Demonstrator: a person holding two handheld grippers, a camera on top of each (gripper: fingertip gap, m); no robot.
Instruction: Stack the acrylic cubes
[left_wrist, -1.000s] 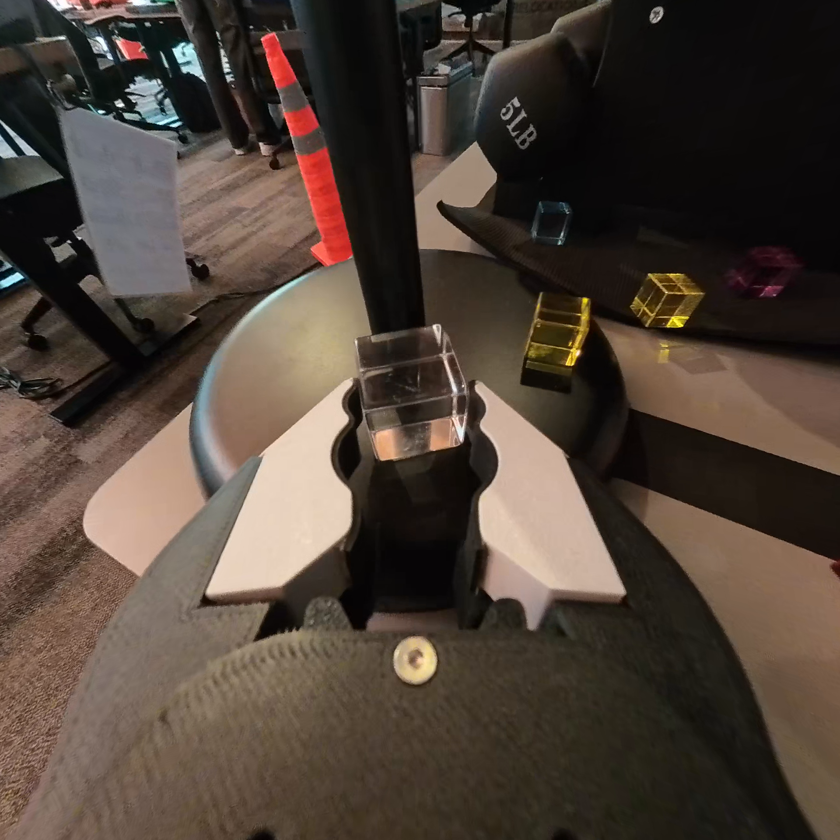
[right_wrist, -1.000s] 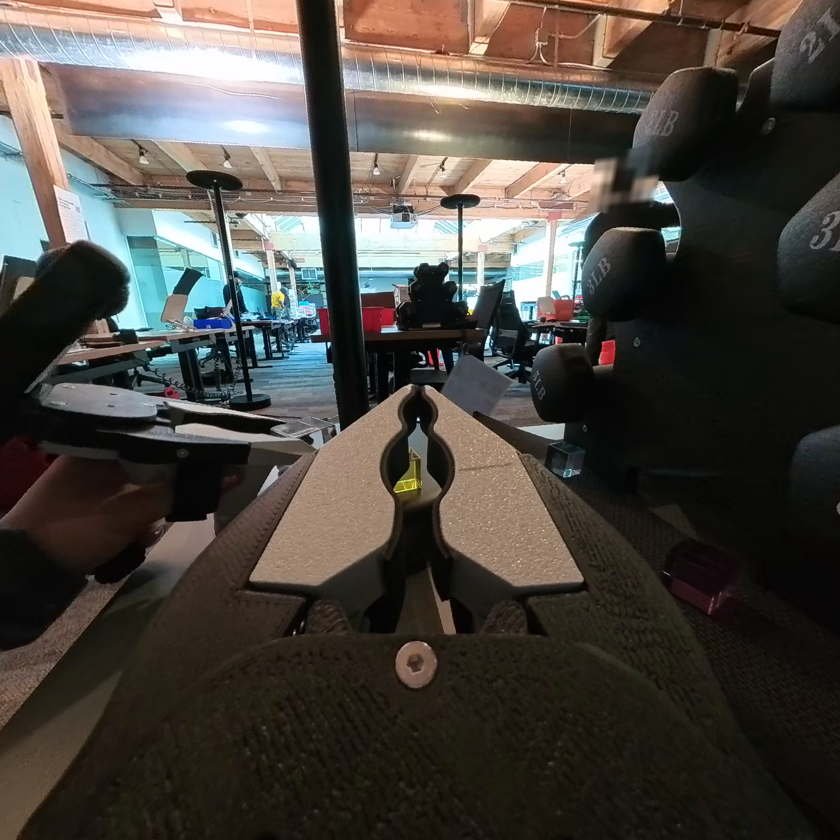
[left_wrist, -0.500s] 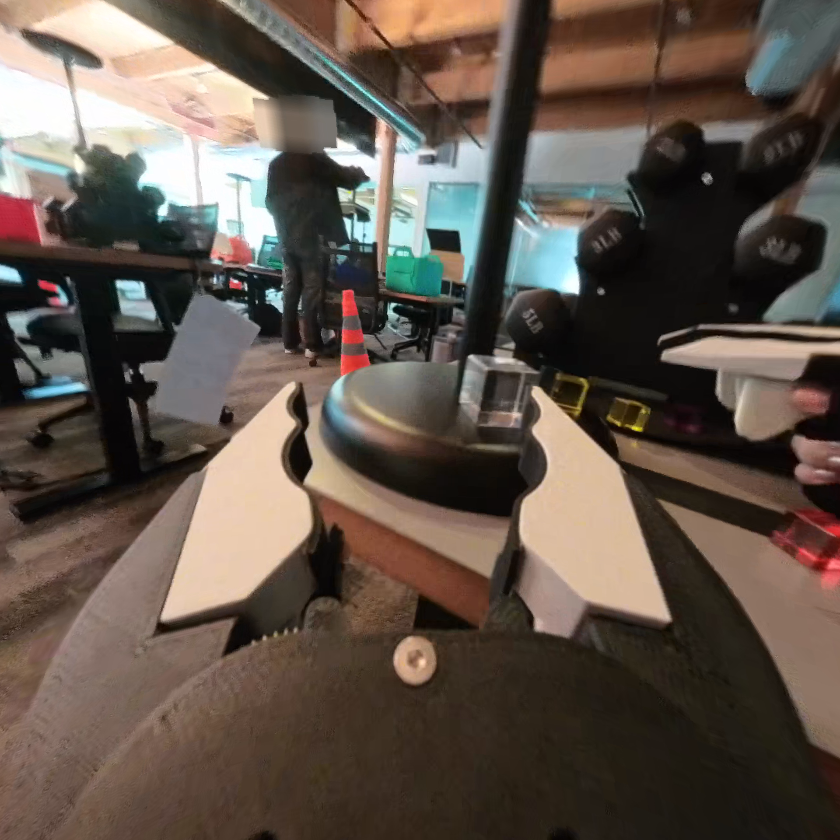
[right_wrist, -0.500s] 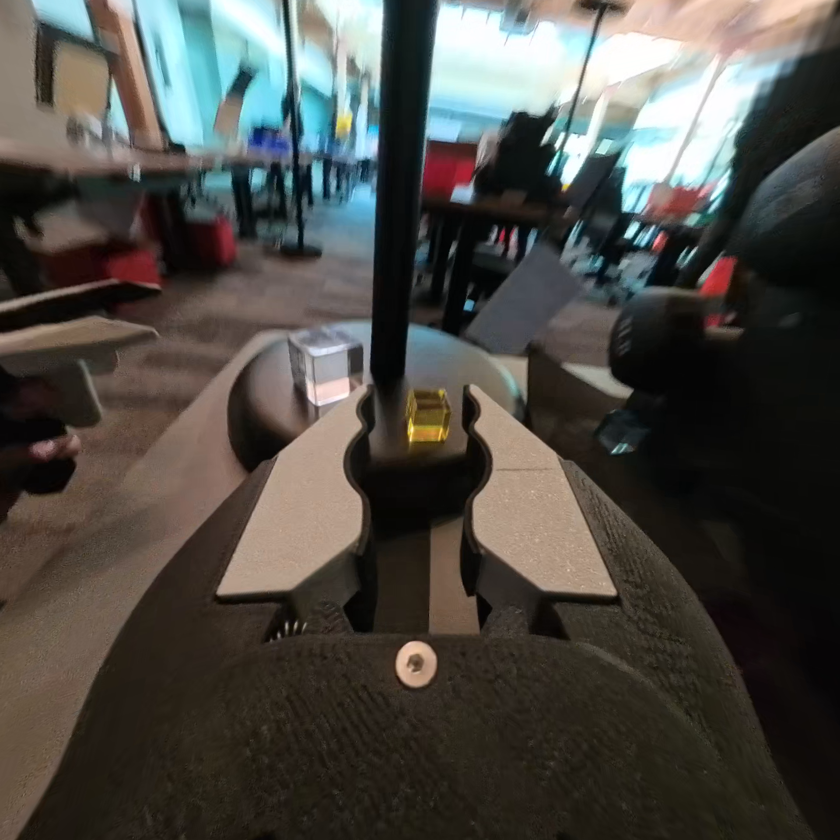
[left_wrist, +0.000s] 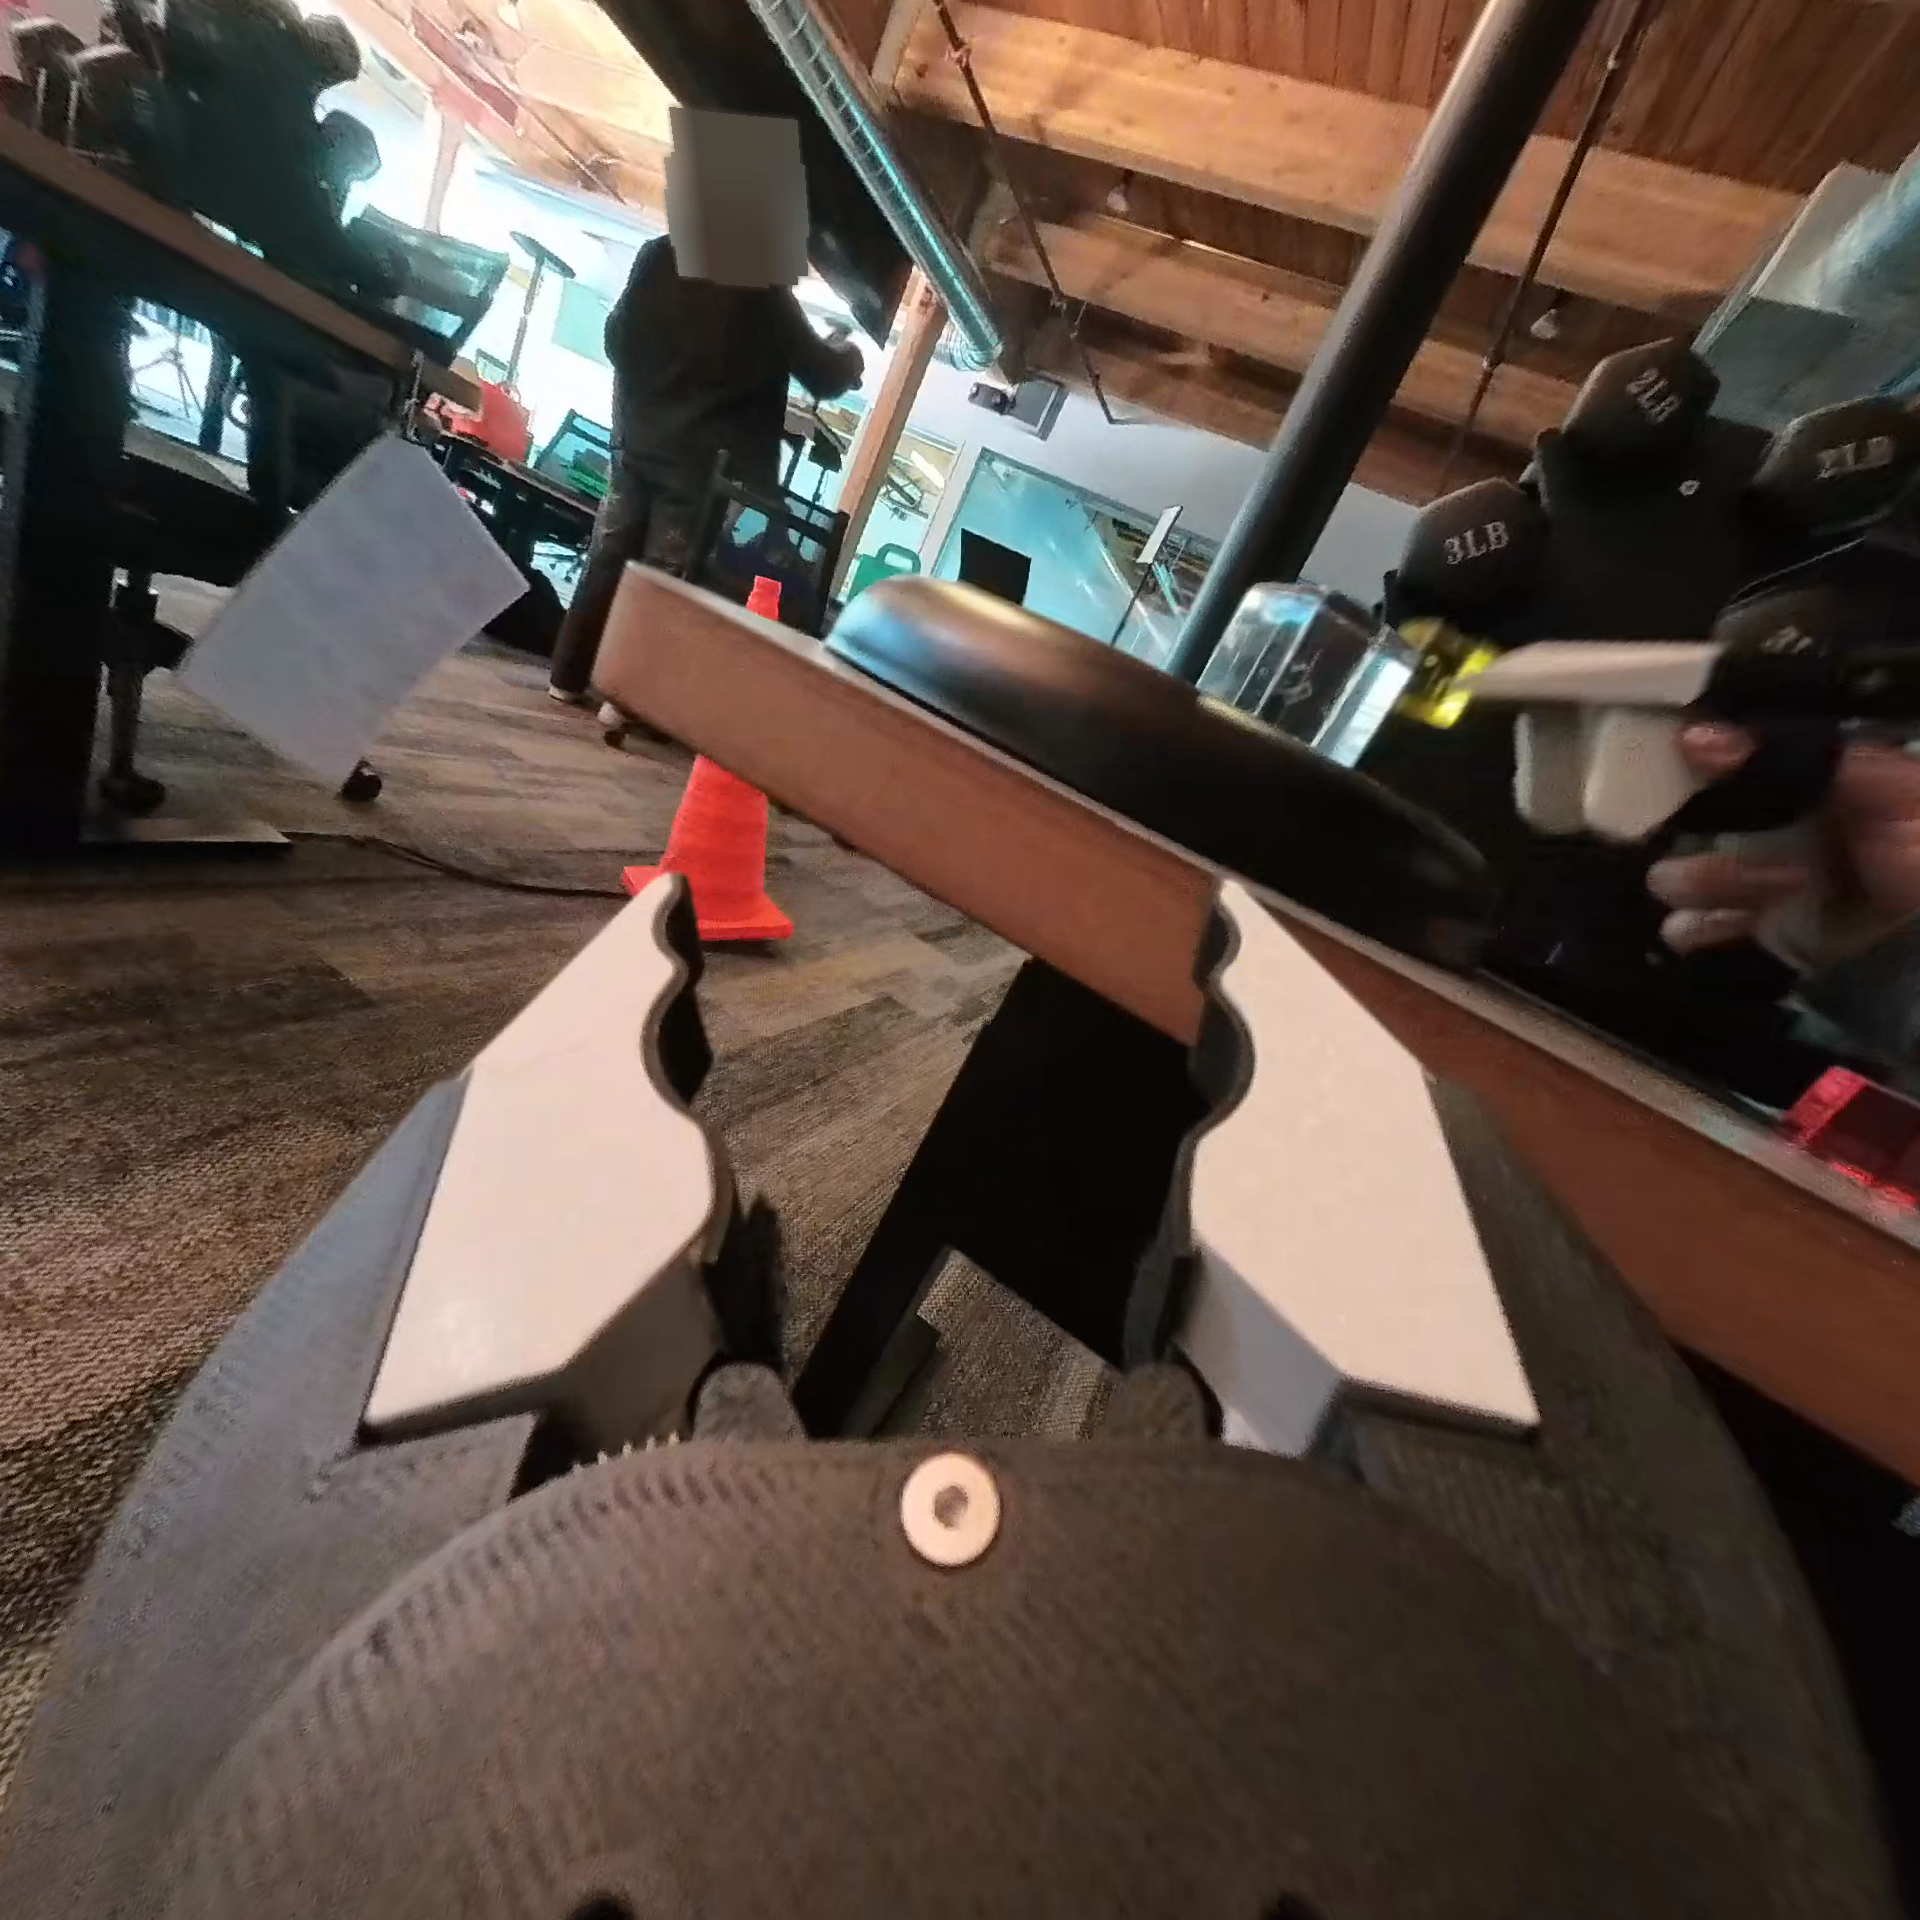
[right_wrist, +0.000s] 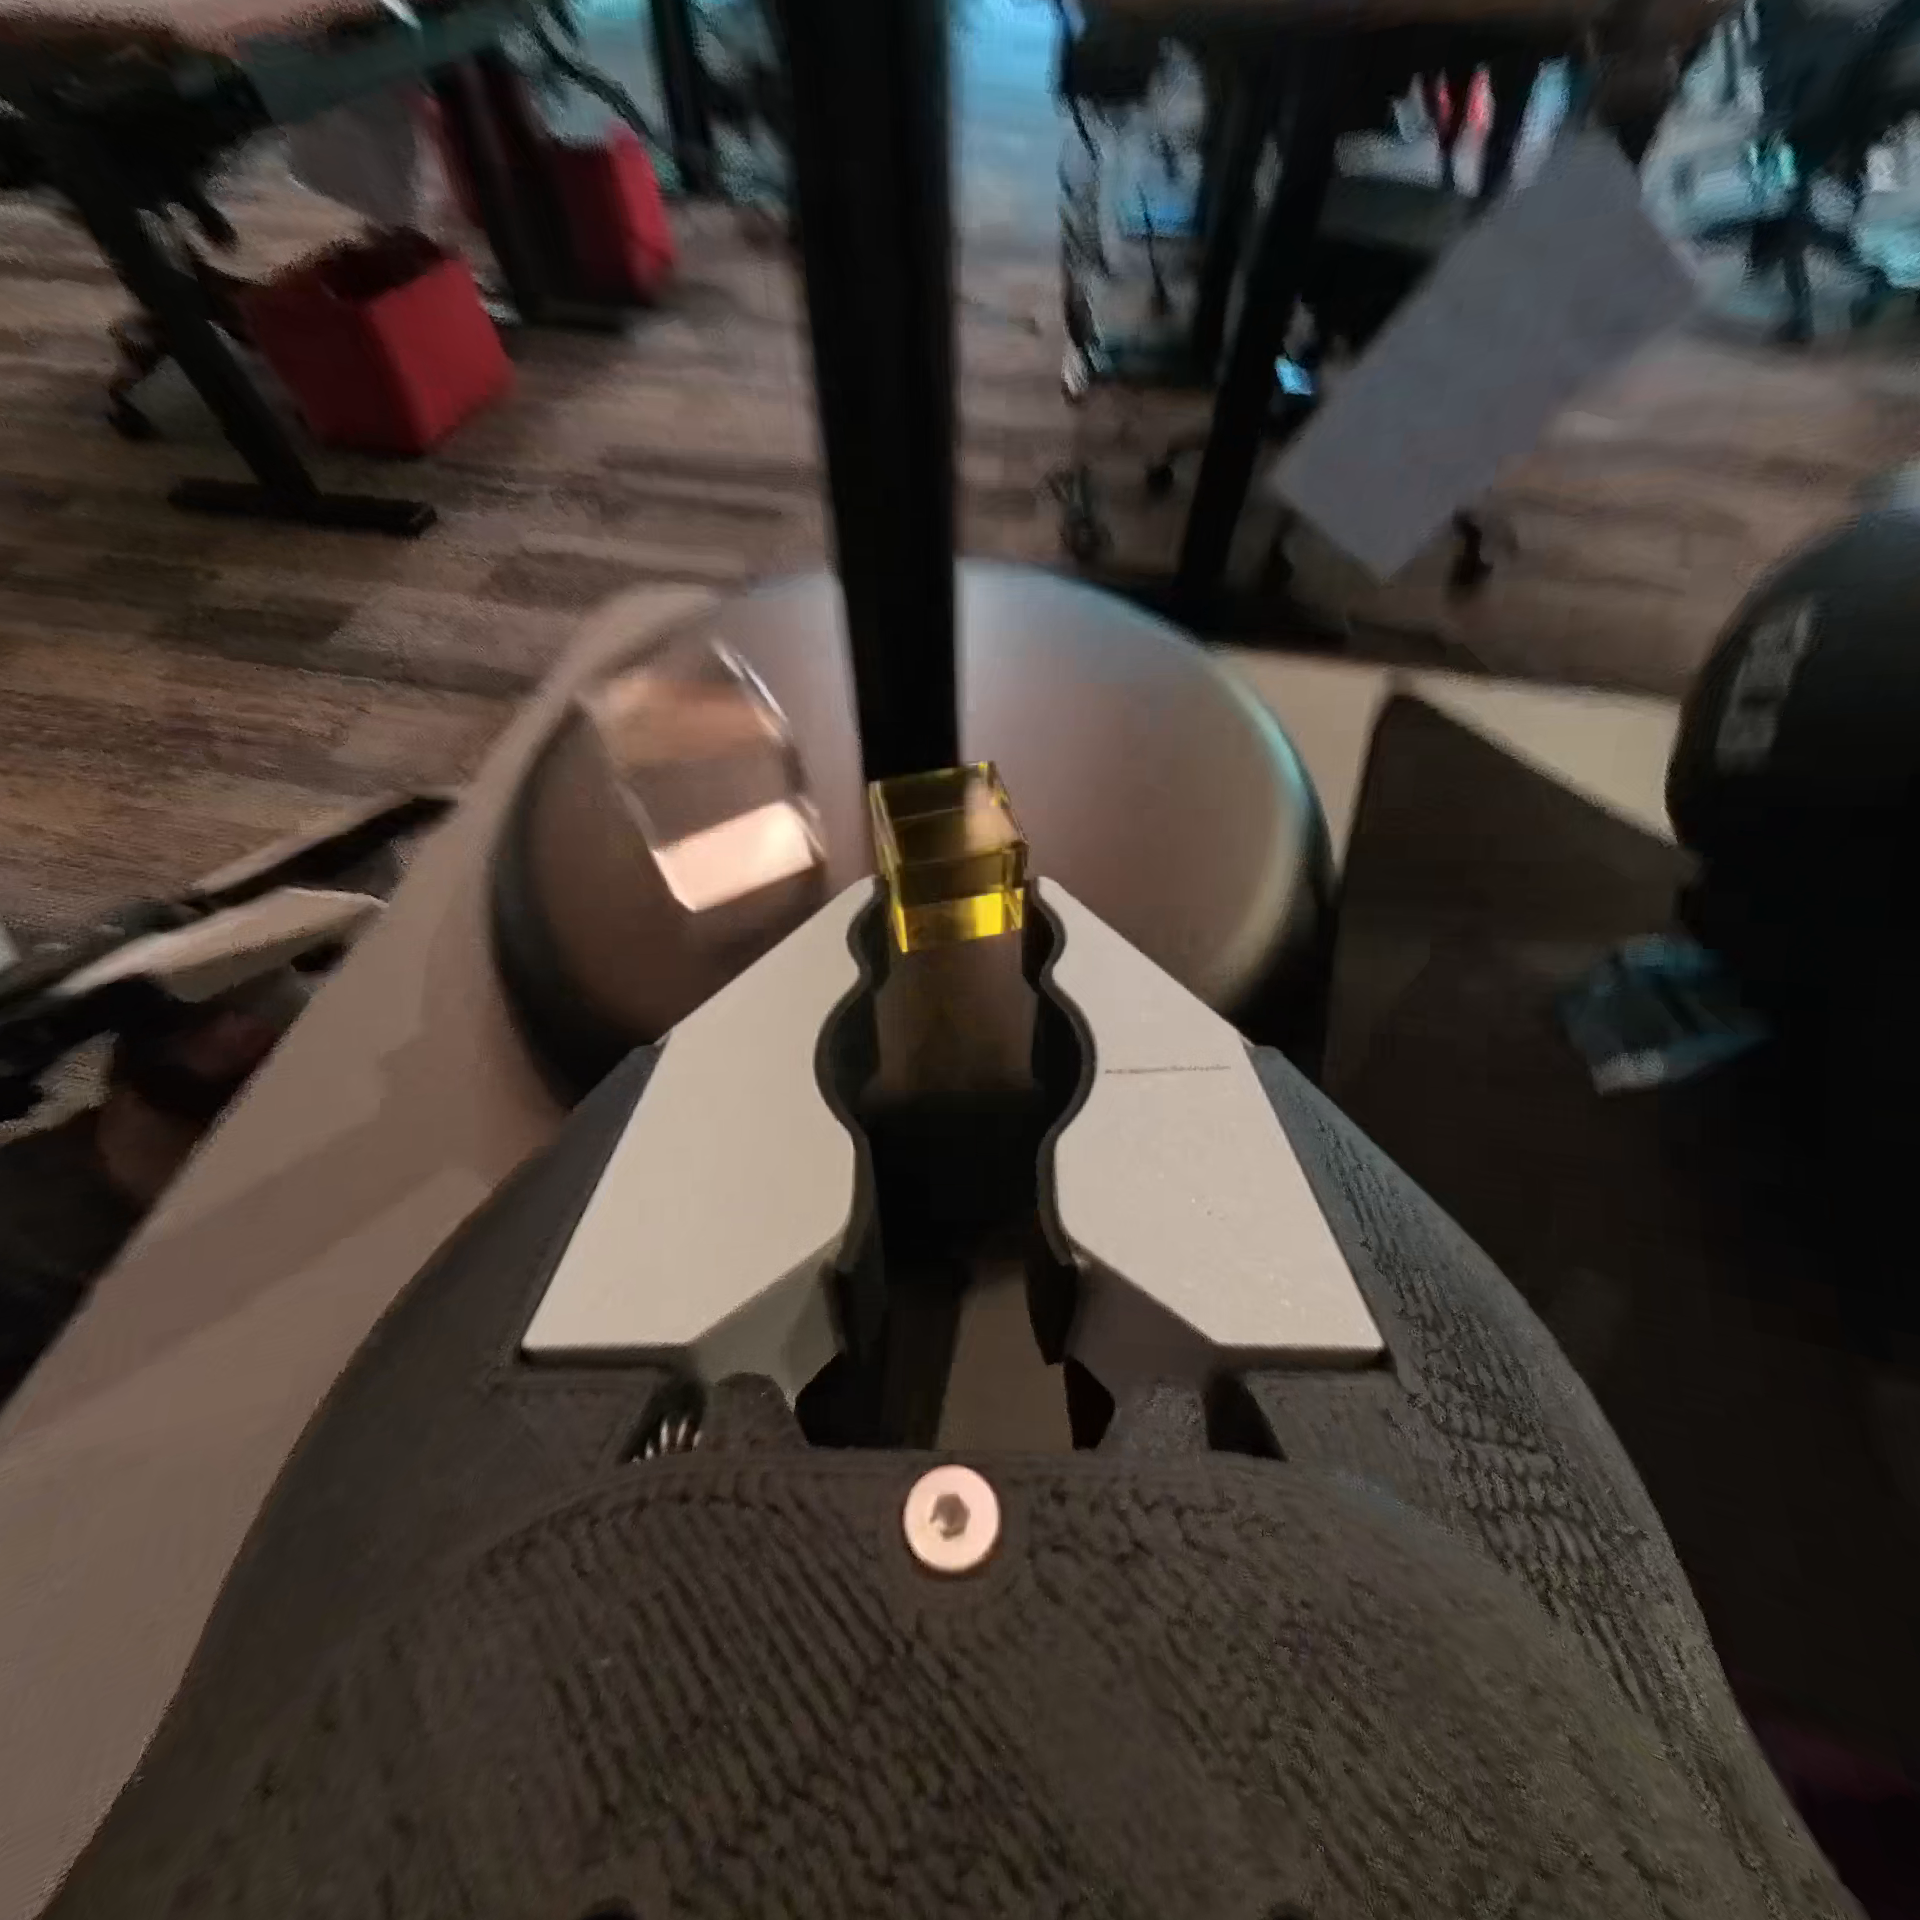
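Office surface (left_wrist: 935, 821) edge: our left gripper (left_wrist: 945, 935) fingers spread, empty; right gripper (right_wrist: 954, 914) fingers pinch yellow cube (right_wrist: 951, 868); we'd keep that squeeze square.

Left hand-held gripper (left_wrist: 945, 935) gapes wide below the table edge (left_wrist: 935, 790); clear cube (left_wrist: 1288, 665) on black base (left_wrist: 1091, 717)

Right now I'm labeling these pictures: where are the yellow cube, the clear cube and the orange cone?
yellow cube (right_wrist: 951, 883): right wrist view, front face.
clear cube (right_wrist: 707, 790): right wrist view, middle.
orange cone (left_wrist: 717, 831): left wrist view, body.
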